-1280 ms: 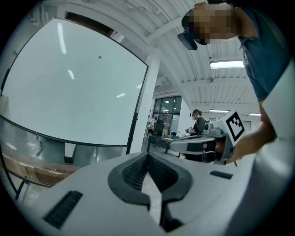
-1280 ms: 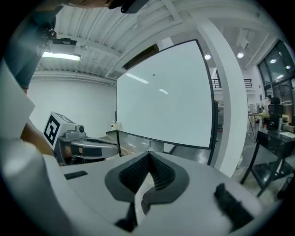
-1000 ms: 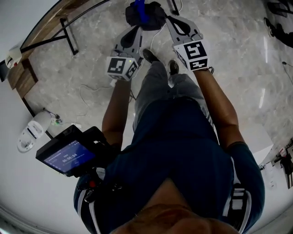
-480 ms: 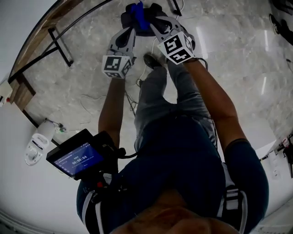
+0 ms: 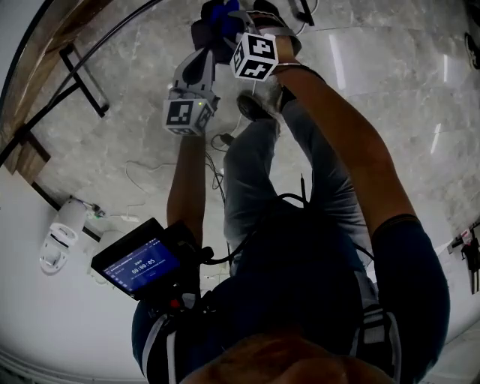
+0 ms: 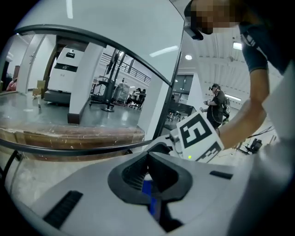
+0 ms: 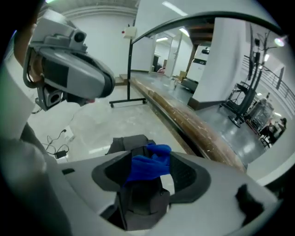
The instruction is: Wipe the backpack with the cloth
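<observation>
A dark backpack (image 5: pixel 206 31) lies on the marble floor at the top of the head view, with a blue cloth (image 5: pixel 222 13) on it. My left gripper (image 5: pixel 208 46) reaches to it from the left; its jaws are shut on a strip of the blue cloth (image 6: pixel 150 194). My right gripper (image 5: pixel 241 21) comes steeply down from the right. Its jaws are opening, with the bunched blue cloth (image 7: pixel 148 166) between the spread pads and the backpack (image 7: pixel 139 203) right under them. The right gripper's marker cube (image 6: pixel 198 136) shows just beyond my left jaws.
A wooden table on a black metal frame (image 5: pixel 71 56) stands at the left. Cables (image 5: pixel 146 169) and a white device (image 5: pixel 60 234) lie on the floor. The person's shoe (image 5: pixel 253 109) is just below the backpack. A small screen (image 5: pixel 139 264) hangs at the waist.
Both grippers have dropped toward the backpack and cloth. The right gripper has rolled, so its marker cube shows another face, and it now sits over the cloth.
</observation>
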